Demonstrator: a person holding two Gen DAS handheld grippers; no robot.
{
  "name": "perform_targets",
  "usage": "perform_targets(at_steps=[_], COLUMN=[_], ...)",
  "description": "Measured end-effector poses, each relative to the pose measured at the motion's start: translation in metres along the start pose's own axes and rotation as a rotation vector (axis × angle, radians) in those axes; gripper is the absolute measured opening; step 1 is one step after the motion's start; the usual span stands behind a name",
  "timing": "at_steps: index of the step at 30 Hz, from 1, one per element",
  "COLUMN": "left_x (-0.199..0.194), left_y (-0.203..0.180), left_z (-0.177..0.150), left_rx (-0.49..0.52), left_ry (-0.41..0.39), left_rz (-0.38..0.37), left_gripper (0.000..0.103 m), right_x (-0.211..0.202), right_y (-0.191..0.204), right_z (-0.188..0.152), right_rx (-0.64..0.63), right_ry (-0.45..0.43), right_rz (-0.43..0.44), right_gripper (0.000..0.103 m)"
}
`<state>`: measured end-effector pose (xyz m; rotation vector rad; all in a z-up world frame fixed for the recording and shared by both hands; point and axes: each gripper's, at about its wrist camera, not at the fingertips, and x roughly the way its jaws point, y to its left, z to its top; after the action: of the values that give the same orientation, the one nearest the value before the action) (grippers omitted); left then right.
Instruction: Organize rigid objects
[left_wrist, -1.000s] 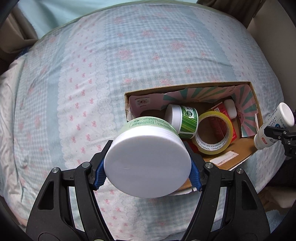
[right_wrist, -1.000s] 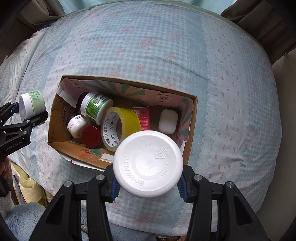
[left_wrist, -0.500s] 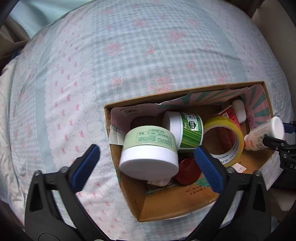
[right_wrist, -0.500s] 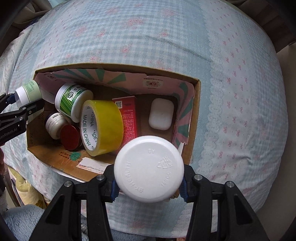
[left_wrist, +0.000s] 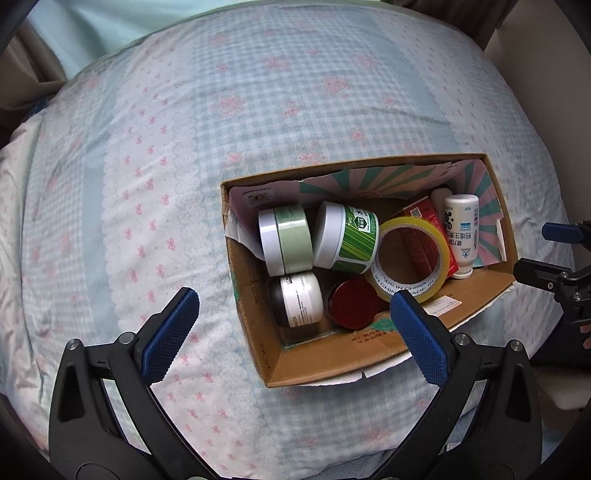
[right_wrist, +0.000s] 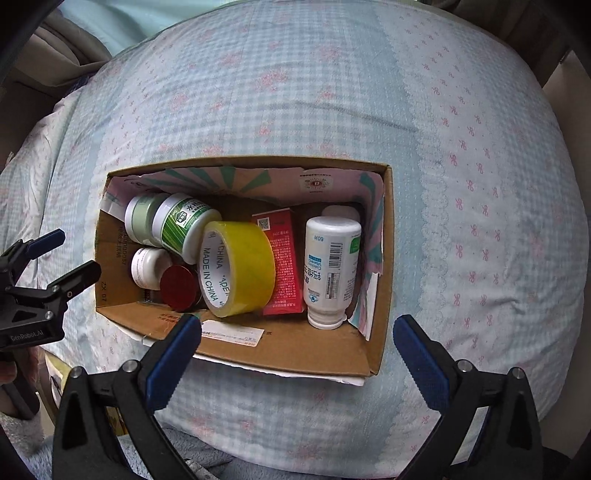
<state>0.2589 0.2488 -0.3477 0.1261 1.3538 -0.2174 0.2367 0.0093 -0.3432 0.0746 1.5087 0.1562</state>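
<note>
Left hand-held gripper (left_wrist: 293, 332) has just spread wide and empty above the brown cardboard box (left_wrist: 325, 363) on the checked bed quilt (left_wrist: 147, 166); its pale green round jar (left_wrist: 286, 240) lies on its side inside. Right hand-held gripper (right_wrist: 297, 354), jaws also just opened, has let its white plastic bottle (right_wrist: 330, 269) drop at the box's right end, beside the yellow tape roll (right_wrist: 236, 267).

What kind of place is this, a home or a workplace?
Most likely a bedroom in a home. The cardboard box sits on a soft checked bedspread with pink bows, and it holds household things such as cream jars and a yellow tape roll.
</note>
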Motion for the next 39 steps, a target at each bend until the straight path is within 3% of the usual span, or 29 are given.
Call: perform_targets(at_steps=[9, 13, 22, 28, 32, 39], left_x=[-0.067, -0.117, -0.271, -0.356, -0.380, -0.394], left_y=[-0.019, -0.031, -0.079, -0.132, -0.169, -0.214], left_z=[-0.018, -0.023, -0.028, -0.047, -0.061, -0.088], left_rx=[-0.014, -0.025, -0.085, -0.147, -0.149, -0.140], left_ry=[-0.117, -0.211, -0.532, -0.725, -0.786, -0.860], left_rz=[-0.022, -0.025, -0.004, 0.018, 0.057, 0.099], left_gripper=[0.103, 0.103, 0.103, 0.103, 0.103, 0.103], right_x=[-0.060, -0.106, -0.259, -0.350, -0.382, -0.395], right_y=[0.000, 0.001, -0.008, -0.027, -0.046, -0.073], right_z=[-0.031, -0.041, -0.062, -0.099, -0.126, -0.167], right_rx=[0.038, 0.051, 0.023, -0.009, -0.006, 0.018], right_ry=[-0.119, -0.209, -0.547, -0.742, -0.819, -0.897], right_rz=[0.009, 0.003, -0.070, -0.112, -0.136, -0.165], right_gripper=[0.103, 0.103, 0.103, 0.103, 0.103, 0.103])
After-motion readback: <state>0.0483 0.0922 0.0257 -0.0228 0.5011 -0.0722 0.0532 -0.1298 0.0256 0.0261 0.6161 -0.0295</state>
